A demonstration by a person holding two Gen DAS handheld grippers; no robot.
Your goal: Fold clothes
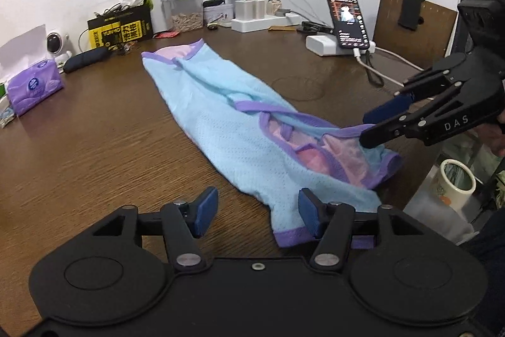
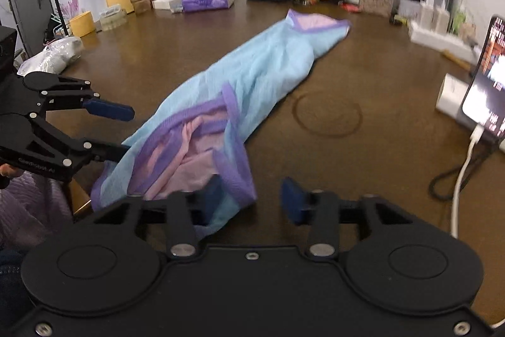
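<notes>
Landmark: the light blue garment [image 1: 221,116] with purple trim, lying as a long narrow strip on the brown table [image 1: 79,131]; every place below is given relative to it.

Left of the garment: a purple tissue pack [image 1: 33,87] sits well apart from it, near the table's far-left rim, with wide bare wood between (the largest free stretch in the left wrist view).

Left gripper [image 1: 258,212]: jaws spread wide, holding nothing; its right pad [image 1: 308,210] rests over the garment's near hem while the left pad hangs above bare table just beside the cloth.

Garment edges: far end shows a pink lining bordered in purple; the near end is bunched, purple straps crossing over pink fabric, and it lies close to the table's near edge.

Right gripper [image 2: 249,199]: jaws apart, not clamped; the bunched purple-trimmed corner drapes over its left pad (whether that pad presses the cloth cannot be told), the right pad stands free over wood.

Right of the garment: a faint ring mark [image 2: 328,114] on open table, then a phone [image 1: 347,16] propped on a white charger, its cable trailing toward the near rim.
</notes>
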